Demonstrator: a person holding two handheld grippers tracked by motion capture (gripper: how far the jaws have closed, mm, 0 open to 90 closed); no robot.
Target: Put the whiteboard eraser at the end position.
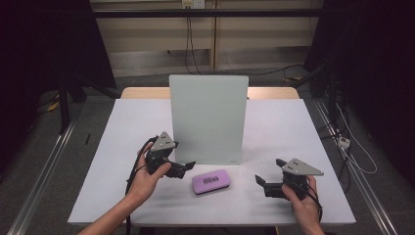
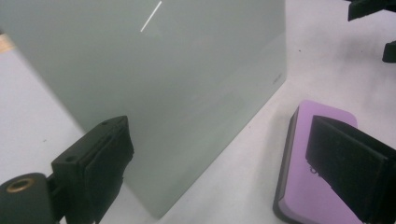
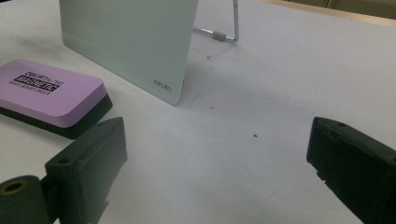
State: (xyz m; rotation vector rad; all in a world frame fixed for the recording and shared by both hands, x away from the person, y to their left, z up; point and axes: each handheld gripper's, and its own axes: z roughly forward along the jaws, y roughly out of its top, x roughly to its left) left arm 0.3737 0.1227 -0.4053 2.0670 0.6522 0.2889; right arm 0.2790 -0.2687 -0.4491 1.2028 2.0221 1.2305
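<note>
A pale green glass board (image 1: pixel 208 117) stands upright on a wire stand (image 3: pixel 224 28) in the middle of the white table (image 1: pixel 284 127). In front of it lies a purple eraser (image 1: pixel 212 181) with a black base and a printed label. My left gripper (image 1: pixel 188 168) is open just left of the eraser, its jaws wide apart with the board (image 2: pixel 154 93) and the eraser (image 2: pixel 308 186) between and beyond them. My right gripper (image 1: pixel 261 181) is open to the right of the eraser (image 3: pixel 46 95), holding nothing.
The table's wooden far edge (image 1: pixel 147 92) shows behind the board. Metal rails (image 1: pixel 44 161) run along the floor on both sides. Cables (image 1: pixel 352 152) lie on the floor at the right. Bare tabletop spreads left and right of the board.
</note>
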